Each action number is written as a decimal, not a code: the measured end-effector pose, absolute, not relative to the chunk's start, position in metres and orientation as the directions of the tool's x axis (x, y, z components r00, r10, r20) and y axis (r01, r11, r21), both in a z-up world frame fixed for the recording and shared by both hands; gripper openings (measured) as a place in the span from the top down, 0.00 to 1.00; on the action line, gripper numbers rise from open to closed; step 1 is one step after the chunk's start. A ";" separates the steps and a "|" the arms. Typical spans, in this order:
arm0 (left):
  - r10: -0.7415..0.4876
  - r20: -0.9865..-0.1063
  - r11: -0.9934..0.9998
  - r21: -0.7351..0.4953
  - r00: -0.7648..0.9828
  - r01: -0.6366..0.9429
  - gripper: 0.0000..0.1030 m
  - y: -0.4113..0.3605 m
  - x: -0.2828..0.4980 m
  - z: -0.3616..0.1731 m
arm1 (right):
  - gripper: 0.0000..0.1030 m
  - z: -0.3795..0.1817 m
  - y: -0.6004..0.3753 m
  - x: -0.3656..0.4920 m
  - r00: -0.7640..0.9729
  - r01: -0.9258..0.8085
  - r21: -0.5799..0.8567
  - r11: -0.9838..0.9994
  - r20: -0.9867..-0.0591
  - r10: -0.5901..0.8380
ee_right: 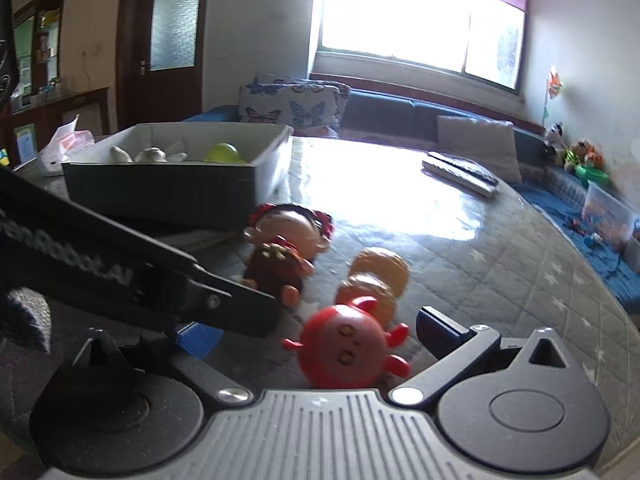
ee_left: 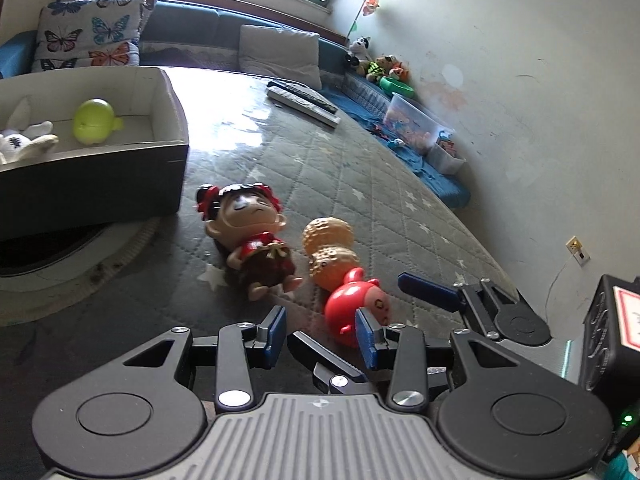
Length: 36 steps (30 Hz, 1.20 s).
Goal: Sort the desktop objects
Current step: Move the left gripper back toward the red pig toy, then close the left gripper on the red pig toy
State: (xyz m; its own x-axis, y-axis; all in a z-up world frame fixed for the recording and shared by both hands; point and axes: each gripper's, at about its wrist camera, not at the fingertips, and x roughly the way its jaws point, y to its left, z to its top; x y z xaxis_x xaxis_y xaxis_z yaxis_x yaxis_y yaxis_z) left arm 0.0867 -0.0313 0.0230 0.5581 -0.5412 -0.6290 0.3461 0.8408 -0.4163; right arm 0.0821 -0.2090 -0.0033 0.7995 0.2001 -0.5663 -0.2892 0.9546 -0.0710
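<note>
A doll in red (ee_left: 252, 236) (ee_right: 286, 248), an orange peanut toy (ee_left: 330, 252) (ee_right: 374, 276) and a red pig toy (ee_left: 354, 310) (ee_right: 346, 348) lie on the quilted table. My left gripper (ee_left: 322, 334) is open and empty, just short of the pig. My right gripper (ee_right: 316, 330) is open, with the pig between its fingers; the left gripper crosses over its left finger. It also shows in the left wrist view (ee_left: 352, 312). An open box (ee_left: 172, 120) (ee_right: 176, 184) holds a green toy (ee_left: 94, 120) (ee_right: 224, 153) and a white plush (ee_left: 24, 140).
Remote controls (ee_left: 304, 100) (ee_right: 460, 172) lie at the table's far side. A round mat (ee_left: 80, 276) sits under the box. Past the table stand a sofa with pillows (ee_left: 280, 54), a clear bin (ee_left: 416, 122) and plush toys (ee_left: 380, 64).
</note>
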 end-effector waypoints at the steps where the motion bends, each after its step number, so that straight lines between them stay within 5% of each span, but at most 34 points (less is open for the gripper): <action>1: -0.547 -0.627 0.837 -0.419 0.555 0.352 0.61 -0.033 0.087 0.023 | 0.00 -0.004 -0.211 0.082 0.797 -0.286 -0.065 0.956 -0.570 0.200; 11: -0.588 -0.626 0.809 -0.461 0.512 0.365 0.61 -0.046 0.096 0.021 | 0.01 -0.017 -0.228 0.091 0.764 -0.266 0.018 0.964 -0.606 0.222; 36: -0.608 -0.635 0.793 -0.501 0.475 0.345 0.61 -0.049 0.111 0.013 | 0.31 -0.018 -0.233 0.087 0.739 -0.277 0.103 0.955 -0.613 0.281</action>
State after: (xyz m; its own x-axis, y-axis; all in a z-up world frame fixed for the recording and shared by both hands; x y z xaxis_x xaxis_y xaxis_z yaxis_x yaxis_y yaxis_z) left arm 0.1108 -0.0494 0.0129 0.4754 -0.6085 -0.6354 0.3452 0.7933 -0.5014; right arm 0.0871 -0.2326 -0.0183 0.7386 0.2808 -0.6129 -0.2774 0.9552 0.1033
